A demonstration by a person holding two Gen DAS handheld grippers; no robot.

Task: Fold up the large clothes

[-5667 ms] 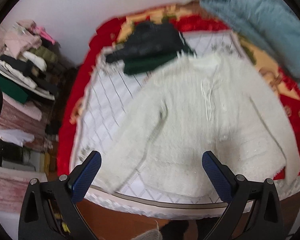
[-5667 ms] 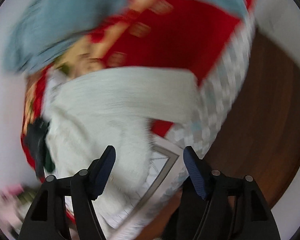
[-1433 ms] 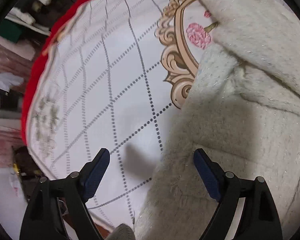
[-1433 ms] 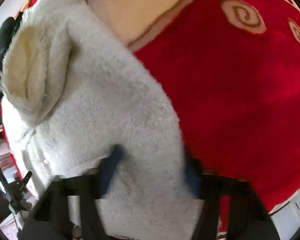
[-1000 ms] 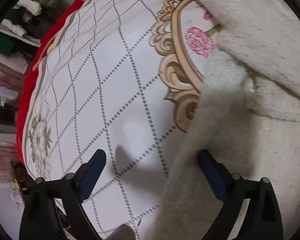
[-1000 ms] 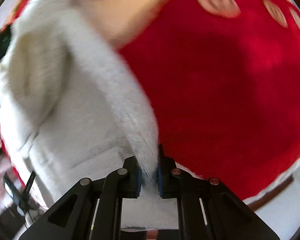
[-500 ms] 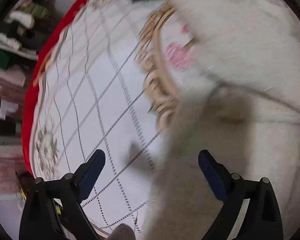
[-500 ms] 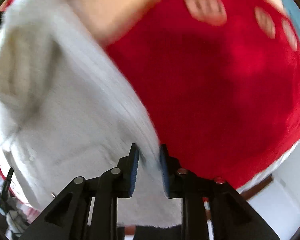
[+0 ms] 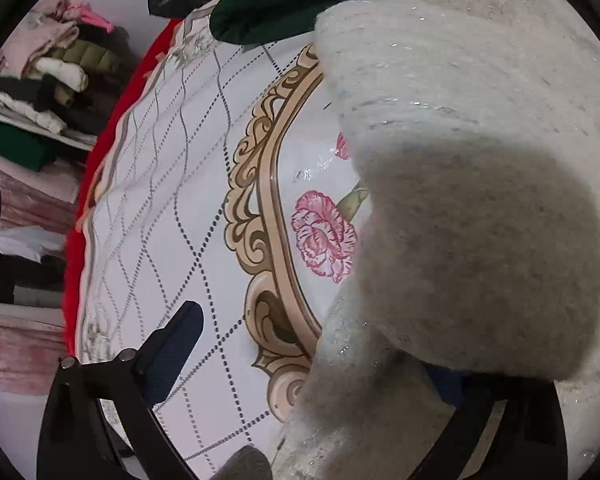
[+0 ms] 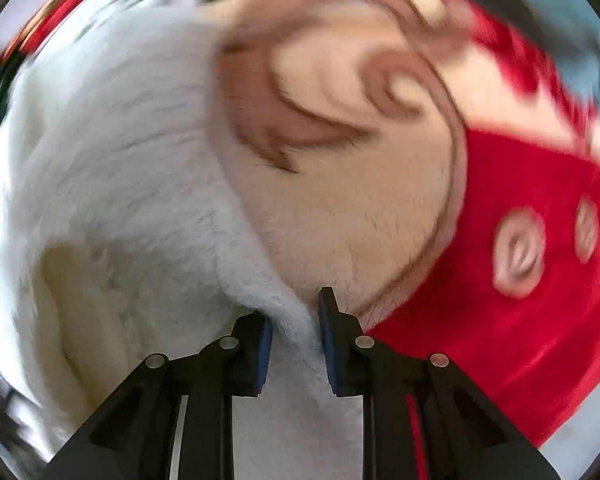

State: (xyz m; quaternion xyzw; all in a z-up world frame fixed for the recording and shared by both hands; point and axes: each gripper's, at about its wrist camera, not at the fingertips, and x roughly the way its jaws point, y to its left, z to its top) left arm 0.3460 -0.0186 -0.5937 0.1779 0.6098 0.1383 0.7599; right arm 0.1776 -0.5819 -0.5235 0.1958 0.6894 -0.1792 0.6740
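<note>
White fleece sweater [image 9: 472, 184] on patterned bedspread [image 9: 188, 184]: edge pinched between right gripper [image 10: 294, 320] pads, bulk extending up-left of it; left gripper [image 9: 312, 364] spread wide, sweater draped over its right finger

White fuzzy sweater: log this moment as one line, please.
phase: sleeve fold | right tool: shut on white fuzzy sweater edge | left tool: open, sweater draped over one finger | surface: floral bedspread

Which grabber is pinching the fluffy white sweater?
The right gripper: its fingers squeeze the white sweater. The left gripper is spread wide open.
</note>
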